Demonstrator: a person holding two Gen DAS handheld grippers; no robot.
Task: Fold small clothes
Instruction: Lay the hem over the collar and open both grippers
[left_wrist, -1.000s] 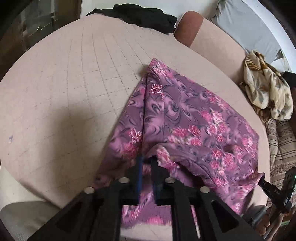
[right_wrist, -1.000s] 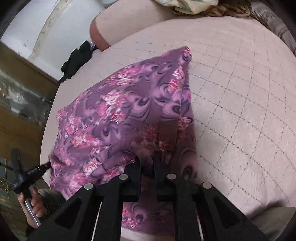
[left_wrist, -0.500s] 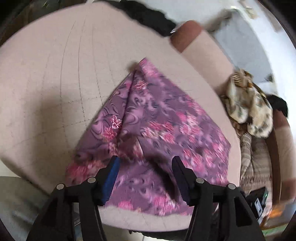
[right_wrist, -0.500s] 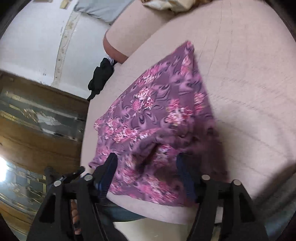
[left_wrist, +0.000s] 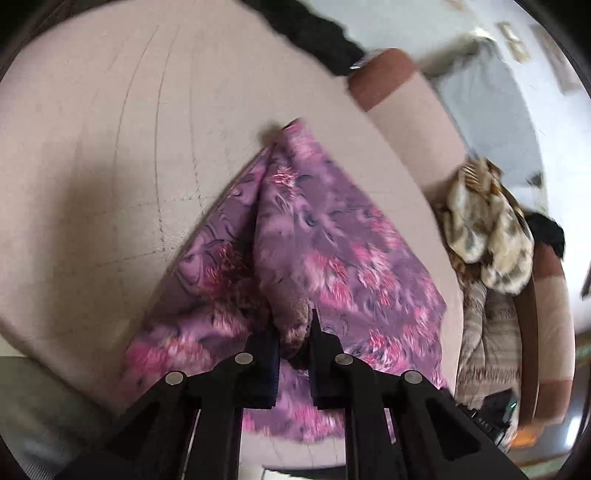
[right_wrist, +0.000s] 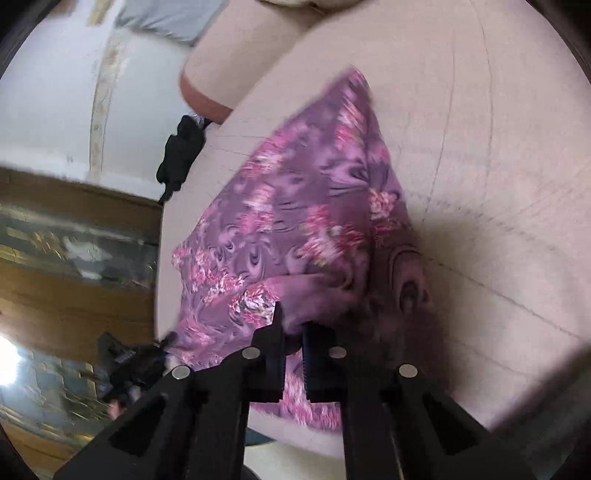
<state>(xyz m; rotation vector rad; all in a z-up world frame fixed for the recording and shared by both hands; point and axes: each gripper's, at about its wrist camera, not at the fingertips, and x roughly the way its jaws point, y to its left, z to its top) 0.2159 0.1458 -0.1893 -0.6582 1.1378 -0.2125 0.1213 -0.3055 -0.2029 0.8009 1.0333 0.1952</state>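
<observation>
A purple floral garment (left_wrist: 332, 251) lies on a pink quilted cushion (left_wrist: 110, 147), reaching to its near edge. My left gripper (left_wrist: 293, 332) is shut on a bunched fold of the garment near that edge. The garment also shows in the right wrist view (right_wrist: 303, 206), on the cushion (right_wrist: 498, 147). My right gripper (right_wrist: 293, 328) is shut on another fold of it, lifted slightly. The other gripper (right_wrist: 129, 365) shows at the lower left of the right wrist view.
A black cloth (left_wrist: 314, 33) lies at the cushion's far edge. A beige patterned cloth (left_wrist: 484, 236) is heaped on the sofa to the right. A sofa armrest (left_wrist: 406, 107) borders the cushion. A wooden cabinet (right_wrist: 74, 258) stands at the left of the right wrist view.
Both grippers were shut on the garment, opened half a second ago, and have now shut again on folds of it near the cushion's near edge.
</observation>
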